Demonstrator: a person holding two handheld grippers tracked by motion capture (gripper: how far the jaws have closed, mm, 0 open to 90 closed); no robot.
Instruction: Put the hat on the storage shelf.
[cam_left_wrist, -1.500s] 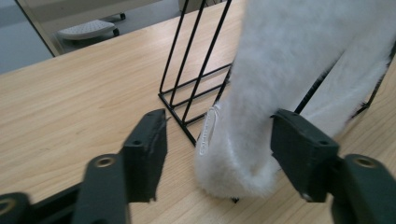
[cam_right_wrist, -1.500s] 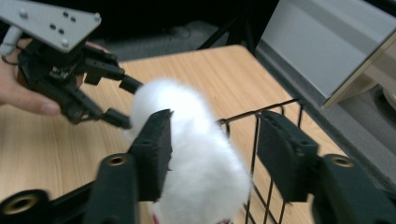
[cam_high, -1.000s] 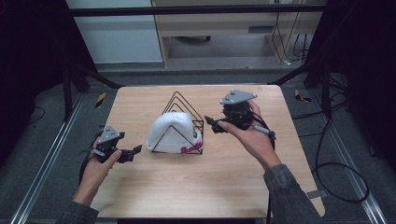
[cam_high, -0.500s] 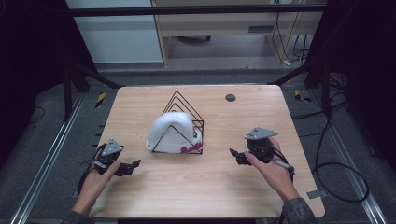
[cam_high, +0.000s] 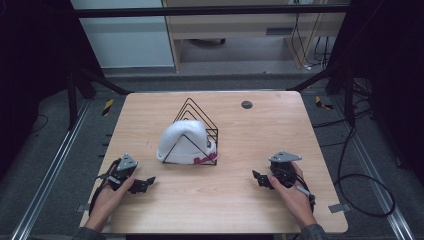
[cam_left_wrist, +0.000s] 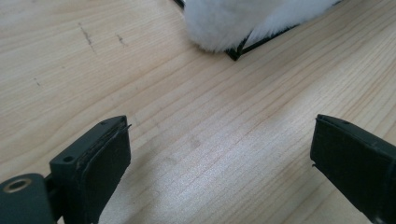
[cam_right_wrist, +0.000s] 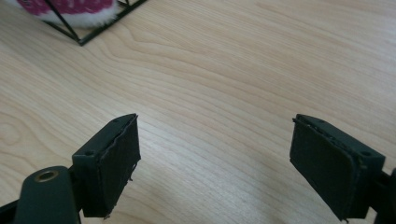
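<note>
On table (cam_high: 230, 200) | 2 grippers, left (cam_high: 142, 185) and right (cam_high: 259, 180), jaws apart, empty | white hat (cam_high: 182, 140) sits in wire rack (cam_high: 197, 117) | next: likely rest, or reach toward it.

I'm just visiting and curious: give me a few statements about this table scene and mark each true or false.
1. A white fluffy cap sits in the black wire rack near the middle of the table. True.
2. The left hand-held gripper is clamped on the cap. False: its jaws stand wide apart over bare wood, with the cap farther ahead.
3. The right hand-held gripper is open and holds nothing. True.
4. The cap has pink marking near its lower edge. True.
5. A small dark round spot lies right between the two grippers. False: it is near the table's far edge, beyond the rack.
</note>
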